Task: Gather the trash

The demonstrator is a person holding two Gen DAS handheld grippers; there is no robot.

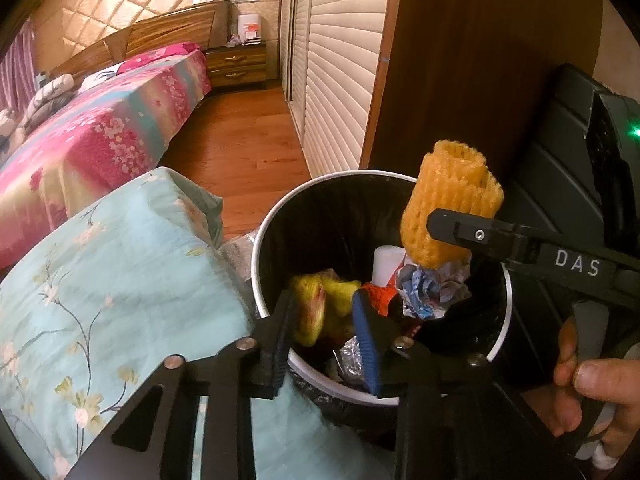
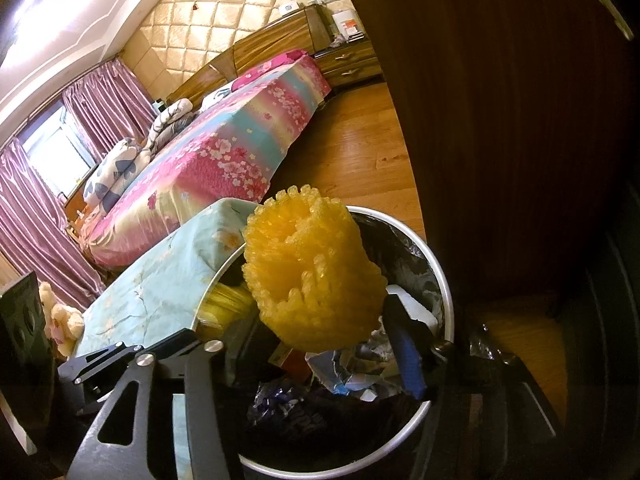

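Observation:
A round bin with a black liner stands on the floor, partly filled with crumpled paper, foil and wrappers. My left gripper hangs open over its near rim. A blurred yellow foam net lies loose between and below its fingers, inside the bin. Over the bin's right side, my right gripper is shut on an orange foam net and holds it clear of the trash. That net also shows behind one right finger. The bin's rim curves around it.
A pale blue floral cushion presses against the bin's left side. A dark wooden cabinet rises right behind the bin. A bed with a pink floral cover lies farther left, with wood floor between. A hand grips the right handle.

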